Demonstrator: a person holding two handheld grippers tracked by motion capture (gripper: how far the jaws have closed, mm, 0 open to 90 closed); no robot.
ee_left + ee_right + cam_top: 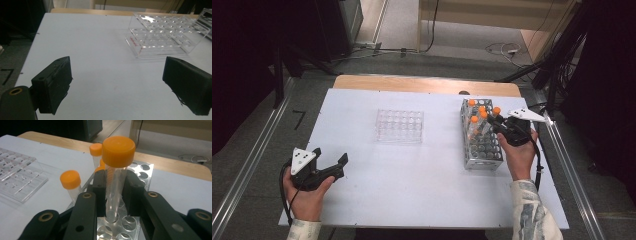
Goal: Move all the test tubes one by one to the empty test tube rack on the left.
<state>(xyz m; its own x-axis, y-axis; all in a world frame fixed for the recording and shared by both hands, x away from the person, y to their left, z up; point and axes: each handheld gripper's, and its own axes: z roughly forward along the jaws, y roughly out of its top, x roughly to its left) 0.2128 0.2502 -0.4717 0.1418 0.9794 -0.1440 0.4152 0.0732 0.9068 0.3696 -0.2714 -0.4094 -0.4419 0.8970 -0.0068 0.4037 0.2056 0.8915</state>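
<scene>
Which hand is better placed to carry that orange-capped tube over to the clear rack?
Right. The right gripper is shut on the tube above the metal rack; the left gripper is open and empty.

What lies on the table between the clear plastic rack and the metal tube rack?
Nothing: the high view shows bare white table between the clear rack and the metal rack.

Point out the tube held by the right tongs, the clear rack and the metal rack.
tube (113, 192), right gripper view, clear body.
clear rack (400, 125), high view, top plate.
metal rack (484, 150), high view, near holes.
</scene>
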